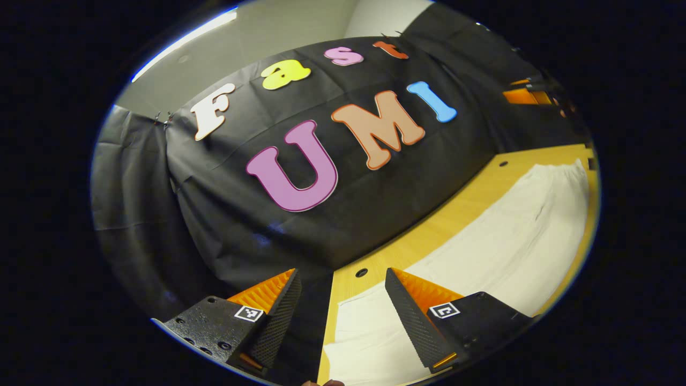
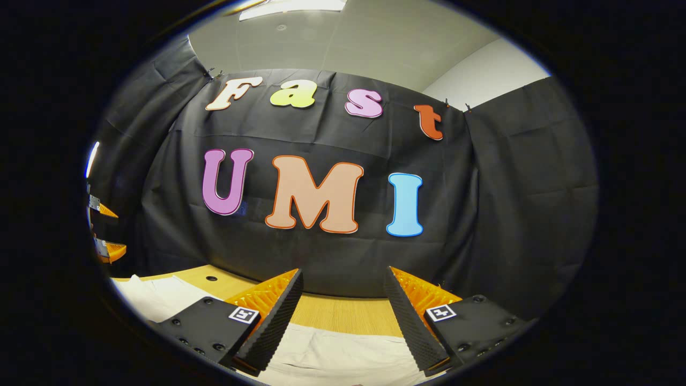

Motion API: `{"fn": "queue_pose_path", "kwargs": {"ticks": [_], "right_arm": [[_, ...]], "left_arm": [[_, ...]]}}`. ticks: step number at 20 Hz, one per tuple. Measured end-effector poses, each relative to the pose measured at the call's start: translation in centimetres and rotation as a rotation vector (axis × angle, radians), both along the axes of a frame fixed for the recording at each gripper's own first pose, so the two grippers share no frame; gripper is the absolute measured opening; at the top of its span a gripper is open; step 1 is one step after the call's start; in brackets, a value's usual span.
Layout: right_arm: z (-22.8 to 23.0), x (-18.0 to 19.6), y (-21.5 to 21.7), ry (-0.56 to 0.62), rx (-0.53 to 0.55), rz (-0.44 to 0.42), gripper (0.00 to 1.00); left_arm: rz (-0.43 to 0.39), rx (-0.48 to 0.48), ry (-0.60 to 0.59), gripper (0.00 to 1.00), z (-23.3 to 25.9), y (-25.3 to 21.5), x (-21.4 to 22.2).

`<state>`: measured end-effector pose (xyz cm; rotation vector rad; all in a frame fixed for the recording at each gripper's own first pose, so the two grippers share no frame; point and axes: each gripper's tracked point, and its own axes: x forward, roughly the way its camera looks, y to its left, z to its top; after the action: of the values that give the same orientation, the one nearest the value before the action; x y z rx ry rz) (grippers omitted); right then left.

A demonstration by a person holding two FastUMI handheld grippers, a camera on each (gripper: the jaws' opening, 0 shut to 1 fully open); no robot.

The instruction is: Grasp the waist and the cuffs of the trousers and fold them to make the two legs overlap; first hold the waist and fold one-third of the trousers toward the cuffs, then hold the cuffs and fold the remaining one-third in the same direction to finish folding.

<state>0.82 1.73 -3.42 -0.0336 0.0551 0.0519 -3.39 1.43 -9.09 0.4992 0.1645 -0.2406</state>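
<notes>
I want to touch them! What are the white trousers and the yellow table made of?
The trousers look like soft matte cloth, probably cotton: they wrinkle and lie limp. The table looks like smooth light wood or a wood-look board, with faint grain lines and small round holes.

trousers (image 1: 498,236): pale cloth on the table (image 1: 429,236); in the left gripper view the near end runs under the left gripper (image 1: 343,284) and off the bottom edge, the far end off the right edge; waist or cuffs cannot be told.
trousers (image 2: 332,354), right gripper view: a strip between the right gripper's (image 2: 343,284) fingers, cut by the bottom edge.
other gripper (image 2: 104,230): beside the trousers' left end, cut by the edge; jaws cannot be told.
far things (image 1: 528,95): beyond the trousers, too small to tell.
</notes>
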Motion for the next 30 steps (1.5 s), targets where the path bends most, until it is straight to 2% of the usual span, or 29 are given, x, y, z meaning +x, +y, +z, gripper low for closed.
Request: {"fn": "queue_pose_path", "kwargs": {"ticks": [5,9,19,25,30], "right_arm": [[-1.1,0.0,0.7,0.023,-0.014,0.031,0.97],[-1.9,-0.1,1.0,0.041,-0.011,0.045,0.97],[-2.8,-0.6,-0.3,0.06,-0.029,0.031,0.97],[-3.7,-1.3,-1.0,0.081,-0.059,0.015,0.97],[-3.9,-1.7,-1.6,0.087,-0.092,0.0,0.97]], "left_arm": [[-0.133,0.22,0.125,0.96,-3.6,1.6,-1.3],[-0.195,0.352,0.208,0.96,-6.4,3.0,-2.1],[-0.338,0.569,0.453,0.97,-16.1,6.6,-9.9],[-0.428,0.649,0.548,0.97,-19.2,7.2,-11.9],[-0.531,0.732,0.581,0.96,-21.0,7.0,-12.5]]}}
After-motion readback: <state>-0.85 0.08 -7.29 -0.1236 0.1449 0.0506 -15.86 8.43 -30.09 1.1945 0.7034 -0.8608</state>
